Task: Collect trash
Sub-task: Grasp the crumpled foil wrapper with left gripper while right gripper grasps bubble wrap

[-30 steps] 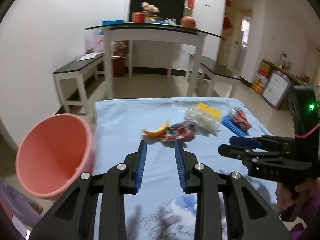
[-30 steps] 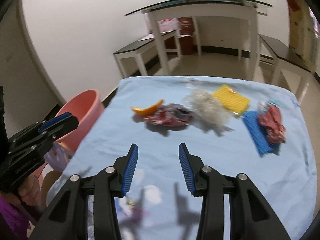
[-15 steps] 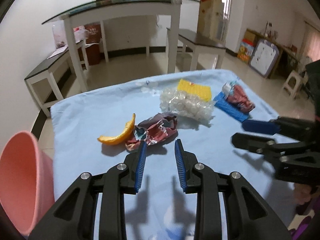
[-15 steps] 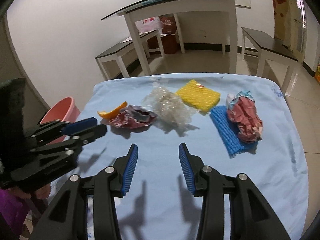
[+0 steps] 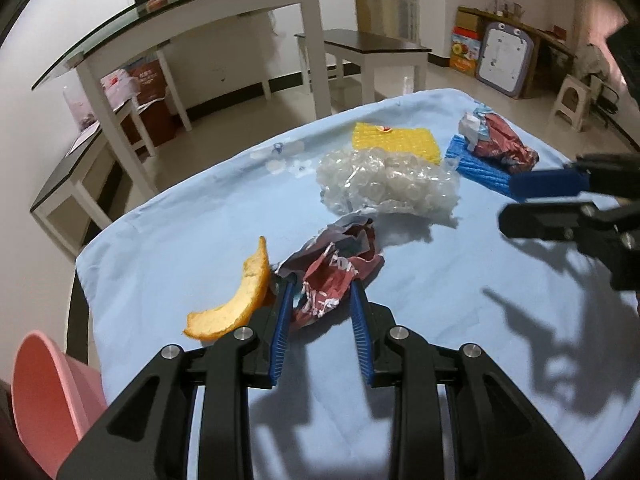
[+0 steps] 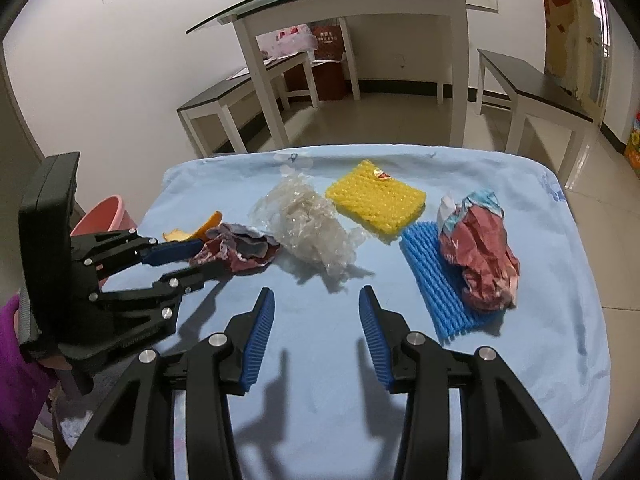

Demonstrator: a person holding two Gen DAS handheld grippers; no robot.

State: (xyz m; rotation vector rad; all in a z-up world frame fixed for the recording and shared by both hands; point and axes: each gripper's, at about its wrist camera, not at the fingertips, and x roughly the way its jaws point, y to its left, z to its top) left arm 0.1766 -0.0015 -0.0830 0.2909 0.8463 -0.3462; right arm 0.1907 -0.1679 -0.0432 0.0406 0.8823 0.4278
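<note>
Left wrist view. Left gripper: jaws apart, straddling a crumpled red wrapper lying on the blue cloth; contact cannot be told. Orange peel: just left of the left finger. Bubble wrap: ahead. Yellow foam net and blue foam net: farther ahead, to the right. Pink bucket: low at left, off the cloth.

Right wrist view. Right gripper: jaws apart, empty, above the cloth. Bubble wrap: just ahead. Second red wrapper: ahead-right, lying on the blue foam net. Left gripper: at left, around the crumpled red wrapper.
</note>
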